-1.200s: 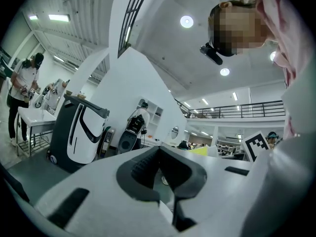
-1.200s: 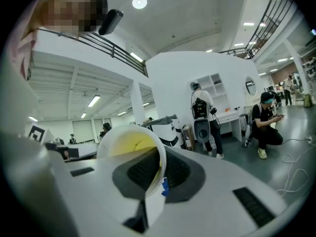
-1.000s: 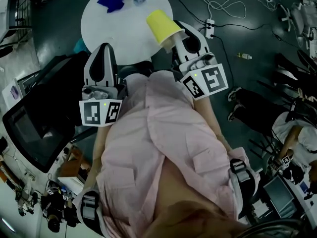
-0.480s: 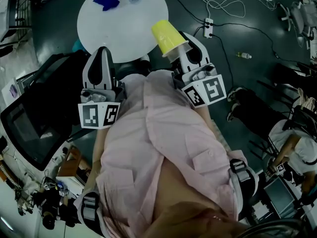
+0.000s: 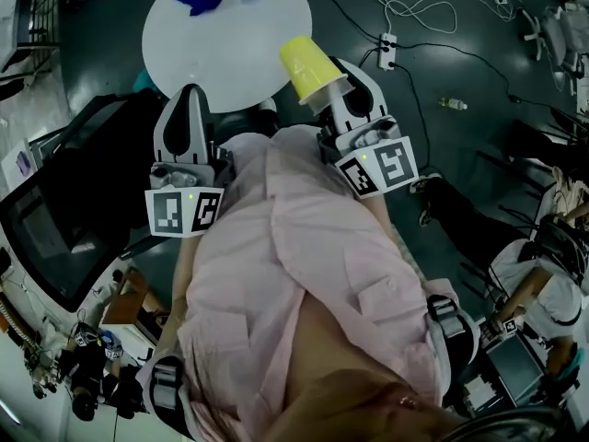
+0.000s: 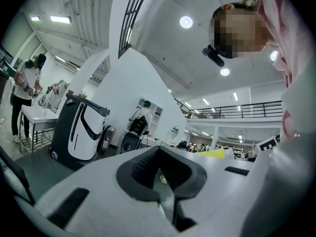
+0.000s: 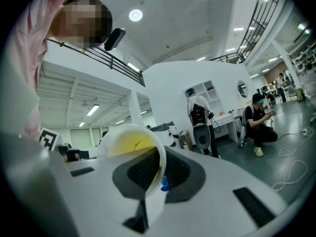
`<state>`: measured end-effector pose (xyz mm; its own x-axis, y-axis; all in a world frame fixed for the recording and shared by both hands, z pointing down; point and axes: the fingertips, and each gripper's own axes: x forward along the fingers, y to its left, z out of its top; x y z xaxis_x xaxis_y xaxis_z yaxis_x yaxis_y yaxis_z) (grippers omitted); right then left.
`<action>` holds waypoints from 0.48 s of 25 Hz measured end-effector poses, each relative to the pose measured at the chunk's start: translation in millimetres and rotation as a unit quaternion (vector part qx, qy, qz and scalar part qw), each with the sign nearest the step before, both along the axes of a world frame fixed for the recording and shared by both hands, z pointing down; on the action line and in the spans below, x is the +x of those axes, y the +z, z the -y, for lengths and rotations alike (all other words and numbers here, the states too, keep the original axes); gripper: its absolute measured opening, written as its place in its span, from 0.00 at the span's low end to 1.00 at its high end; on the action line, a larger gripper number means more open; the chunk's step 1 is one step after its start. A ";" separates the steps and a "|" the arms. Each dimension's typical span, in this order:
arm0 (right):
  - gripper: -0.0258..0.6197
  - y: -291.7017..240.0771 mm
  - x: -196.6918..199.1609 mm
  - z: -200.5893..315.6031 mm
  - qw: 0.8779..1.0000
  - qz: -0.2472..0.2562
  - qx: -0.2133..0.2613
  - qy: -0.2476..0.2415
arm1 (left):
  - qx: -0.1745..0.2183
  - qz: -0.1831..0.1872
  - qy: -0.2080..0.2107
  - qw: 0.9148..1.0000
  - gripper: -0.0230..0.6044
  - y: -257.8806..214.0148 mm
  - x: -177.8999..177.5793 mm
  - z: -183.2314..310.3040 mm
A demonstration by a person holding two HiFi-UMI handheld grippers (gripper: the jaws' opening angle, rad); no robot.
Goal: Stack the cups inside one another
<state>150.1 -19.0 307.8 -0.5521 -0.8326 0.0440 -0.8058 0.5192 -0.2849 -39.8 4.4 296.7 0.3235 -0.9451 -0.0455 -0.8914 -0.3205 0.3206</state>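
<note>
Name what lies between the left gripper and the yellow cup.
Head view: only bare white tabletop shows between the left gripper and yellow cup.

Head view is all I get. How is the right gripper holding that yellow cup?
Observer: The right gripper pinches the yellow cup by its wall, with one jaw inside and one outside.
Operator: Is the other one holding something too?
Observer: No. The jaws of the left gripper are together, with nothing between them.
Operator: Is anything inside the cup?
Observer: The part of the inside that shows in the right gripper view is bare yellow.
</note>
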 end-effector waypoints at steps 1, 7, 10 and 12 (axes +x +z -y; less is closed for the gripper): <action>0.10 -0.1 -0.7 -0.3 1.000 -0.001 0.001 -0.002 | -0.001 0.000 -0.001 1.000 0.06 0.7 -0.3 -0.1; 0.10 0.0 -6.2 -1.3 1.000 -0.004 0.001 -0.010 | -0.004 0.004 0.003 1.000 0.06 0.9 0.6 -0.3; 0.10 1.1 -5.6 -1.3 1.000 -0.004 -0.001 -0.009 | -0.007 0.004 0.000 1.000 0.06 2.2 -0.4 -0.9; 0.10 2.6 -5.0 -1.6 1.000 -0.004 -0.003 -0.009 | -0.006 0.002 -0.002 1.000 0.06 2.7 -0.5 -1.3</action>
